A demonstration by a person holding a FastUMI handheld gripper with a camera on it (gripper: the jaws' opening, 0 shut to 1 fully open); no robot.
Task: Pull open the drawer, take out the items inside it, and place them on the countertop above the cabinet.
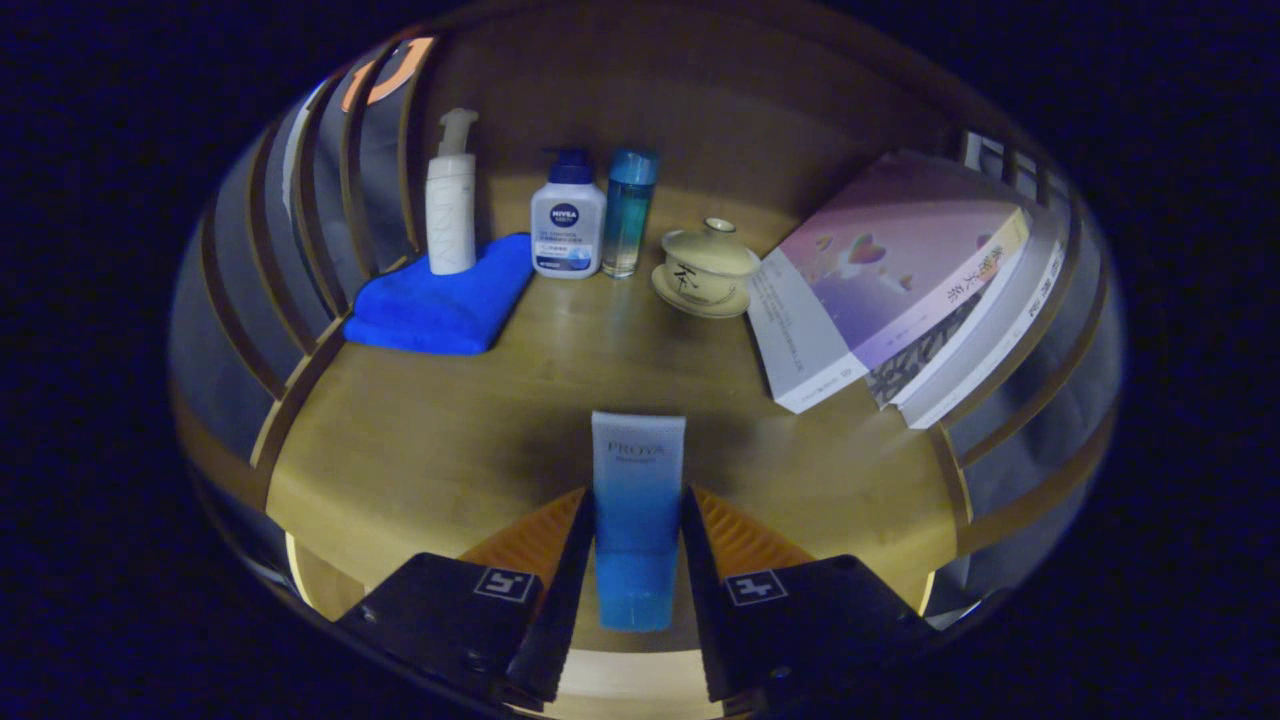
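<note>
Wooden worktop (pixel 420 440) lies beneath my claw (pixel 636 520), which grips the blue tube (pixel 637 500) upright for setting down.

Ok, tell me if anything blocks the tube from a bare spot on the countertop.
Nothing visible does. The gripper is shut on the tube, and the countertop just ahead of it is bare. The cloth, bottles, teacup and books sit farther back.
</note>
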